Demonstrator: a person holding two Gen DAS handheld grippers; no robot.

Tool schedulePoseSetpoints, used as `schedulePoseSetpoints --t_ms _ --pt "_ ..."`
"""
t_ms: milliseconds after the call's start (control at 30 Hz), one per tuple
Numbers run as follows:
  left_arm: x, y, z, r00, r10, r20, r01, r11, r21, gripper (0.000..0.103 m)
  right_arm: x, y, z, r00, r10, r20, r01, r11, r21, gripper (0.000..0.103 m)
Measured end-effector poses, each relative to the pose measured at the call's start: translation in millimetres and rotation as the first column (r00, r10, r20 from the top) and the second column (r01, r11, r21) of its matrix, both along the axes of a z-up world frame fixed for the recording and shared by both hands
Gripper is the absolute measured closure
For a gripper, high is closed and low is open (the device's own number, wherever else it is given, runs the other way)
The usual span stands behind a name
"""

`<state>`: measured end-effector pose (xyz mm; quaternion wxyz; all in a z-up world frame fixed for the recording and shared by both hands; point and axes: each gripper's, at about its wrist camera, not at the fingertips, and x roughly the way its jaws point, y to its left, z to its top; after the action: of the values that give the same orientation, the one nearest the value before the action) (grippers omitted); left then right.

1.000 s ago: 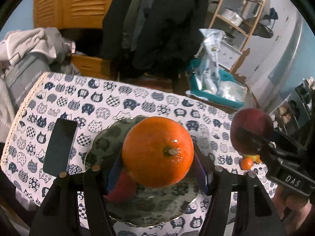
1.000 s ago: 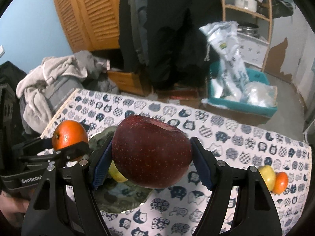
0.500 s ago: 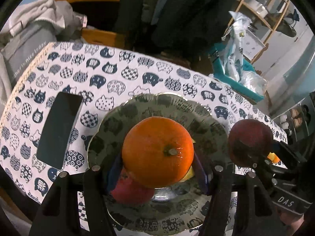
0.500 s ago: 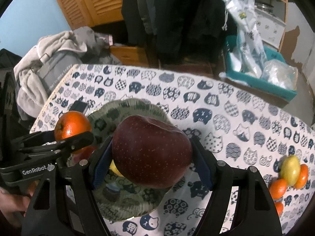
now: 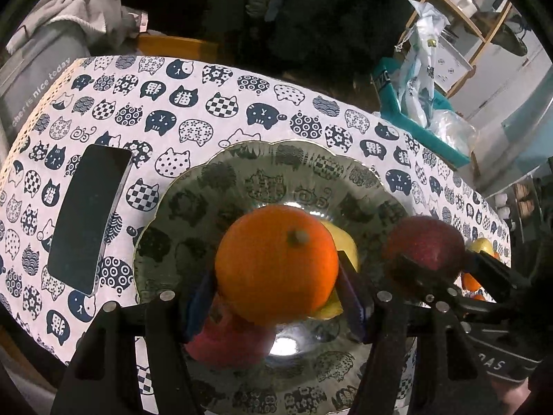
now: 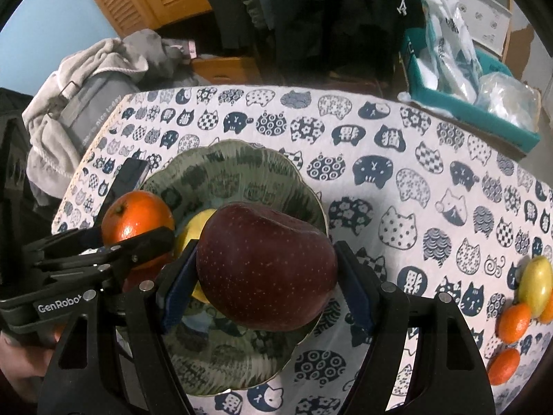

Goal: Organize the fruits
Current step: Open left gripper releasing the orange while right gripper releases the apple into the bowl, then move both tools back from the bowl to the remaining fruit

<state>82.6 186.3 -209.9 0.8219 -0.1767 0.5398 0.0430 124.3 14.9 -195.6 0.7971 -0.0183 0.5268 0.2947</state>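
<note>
My left gripper [image 5: 276, 304] is shut on an orange [image 5: 276, 263] just above the green cat-patterned plate [image 5: 269, 180]. Under the orange lie a red apple [image 5: 228, 342] and a yellow fruit [image 5: 340, 242] on the plate. My right gripper [image 6: 268, 290] is shut on a dark red apple [image 6: 266, 269] over the plate's [image 6: 221, 169] right side. In the left wrist view that apple [image 5: 425, 245] hangs at the right. The orange [image 6: 136, 218] and the left gripper [image 6: 103, 249] show at the left of the right wrist view.
A dark phone [image 5: 88, 218] lies on the cat-print tablecloth [image 5: 207, 103] left of the plate. Several small oranges [image 6: 513, 318] and a yellow fruit [image 6: 535, 285] sit at the cloth's right edge. A teal bin with bags [image 6: 466, 79] and a pile of clothes [image 6: 90, 83] stand beyond the table.
Both grippers have sunk toward the plate with their fruit still held. The plate now looks larger and closer, and the fruit lying on it shows more.
</note>
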Motion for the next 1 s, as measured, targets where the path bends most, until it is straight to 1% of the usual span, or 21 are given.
schedulePoseSetpoints --t_ms 100,133,233,333,500,667,767,1000 --pt "-0.6 3.8 -0.5 1.000 0.019 -0.014 -0.018 1.000 0.020 0.037 -0.8 0.6 -3.7 1.000 0.015 -0.012 -0.015 1.000 0.001 0.026" --pt "-0.8 6.0 -1.6 1.000 0.025 -0.018 -0.025 1.000 0.012 0.037 -1.7 2.2 -5.2 1.000 0.019 -0.016 -0.019 1.000 -0.009 0.026" --pt "-2.4 8.2 -1.4 0.999 0.030 -0.013 -0.030 0.999 -0.022 0.037 -3.6 3.8 1.0 1.000 0.031 0.007 -0.031 0.999 0.009 0.027" --pt "-3.9 4.5 3.1 1.000 0.014 -0.004 -0.014 1.000 -0.002 0.037 -2.8 3.1 6.8 0.999 0.028 0.017 -0.028 0.999 0.021 0.027" --pt "-8.2 -1.4 12.7 1.000 -0.012 0.014 0.012 1.000 0.006 0.037 -2.9 -1.9 16.8 0.999 0.012 0.044 -0.013 1.000 0.024 0.027" --pt "-11.8 -8.4 26.8 0.999 -0.029 0.043 0.029 1.000 0.009 0.034 -5.7 -14.3 34.1 0.994 -0.008 0.111 0.008 1.000 0.007 0.027" --pt "-13.1 -16.1 36.6 0.997 -0.045 0.066 0.044 0.999 0.012 0.029 -6.9 -24.4 46.4 0.988 -0.022 0.151 0.022 1.000 0.001 0.027" --pt "-14.5 -40.6 53.4 0.990 -0.099 0.100 0.098 0.995 0.017 0.029 -12.2 -50.5 71.8 0.974 -0.057 0.218 0.060 0.998 -0.007 0.027"
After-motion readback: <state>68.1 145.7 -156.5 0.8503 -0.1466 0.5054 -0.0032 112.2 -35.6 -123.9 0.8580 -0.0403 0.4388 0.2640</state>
